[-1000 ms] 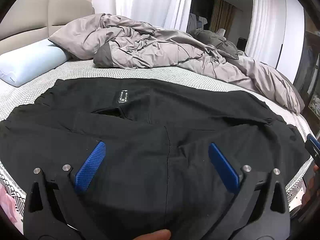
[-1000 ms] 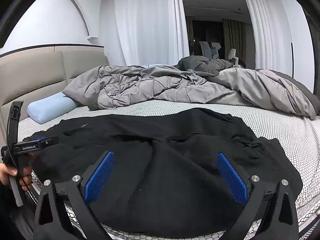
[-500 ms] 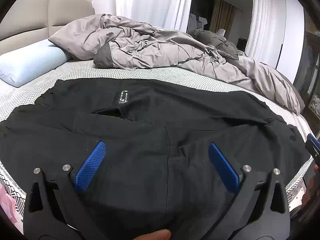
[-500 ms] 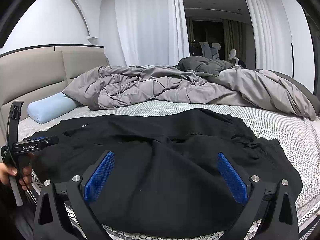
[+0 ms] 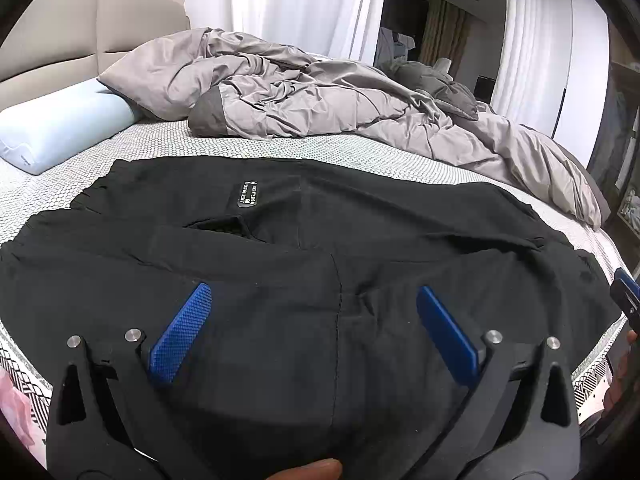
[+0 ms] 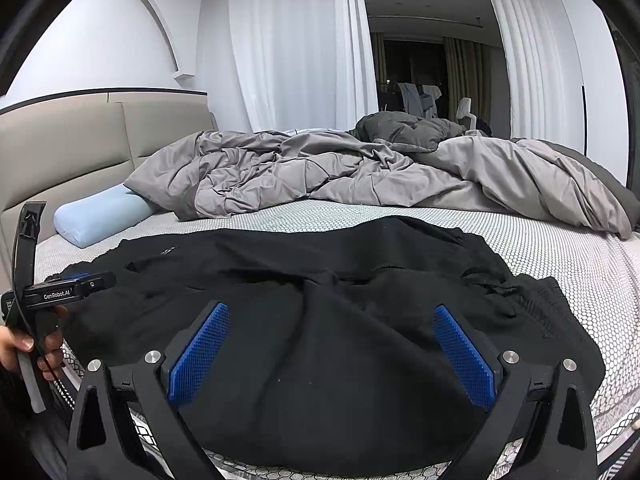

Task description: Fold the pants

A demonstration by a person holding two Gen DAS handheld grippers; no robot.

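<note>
While both fingers (image 5: 182, 332) gape, pants (image 5: 320, 248) lie beneath.

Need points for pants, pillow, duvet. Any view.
pants (image 5: 360, 248), left wrist view, on the flat black cloth near the middle seam.
pillow (image 5: 60, 128), left wrist view, on its pale blue top face.
duvet (image 6: 320, 172), right wrist view, on the crumpled grey middle.

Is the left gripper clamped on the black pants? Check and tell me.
No. The left gripper has its jaws spread wide apart above the black pants, gripping no fabric.
</note>
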